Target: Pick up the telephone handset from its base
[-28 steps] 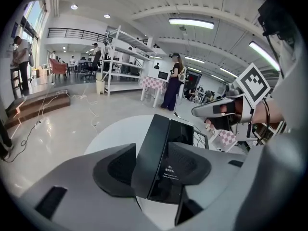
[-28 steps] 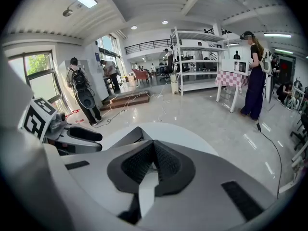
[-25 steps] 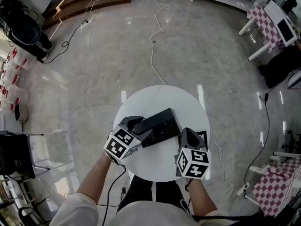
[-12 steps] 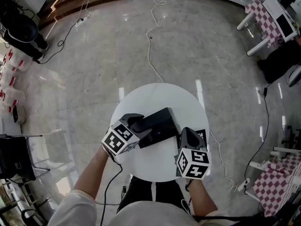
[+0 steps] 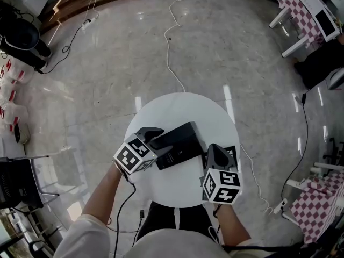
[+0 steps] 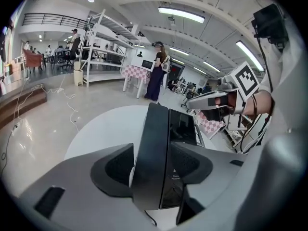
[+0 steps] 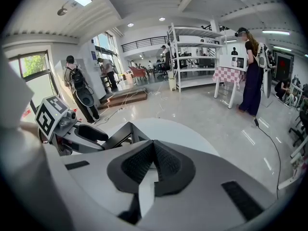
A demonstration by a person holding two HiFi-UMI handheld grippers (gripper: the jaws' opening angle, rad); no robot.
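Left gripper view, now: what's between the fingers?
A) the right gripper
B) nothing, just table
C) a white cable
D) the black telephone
D: the black telephone lies between the fingers of the left gripper. Its jaws have just been opening, and a gap shows at the left finger, so it is not clamped.

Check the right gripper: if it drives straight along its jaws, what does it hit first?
The right gripper likely meets the bare white tabletop first, just right of the phone base; depth is unclear.
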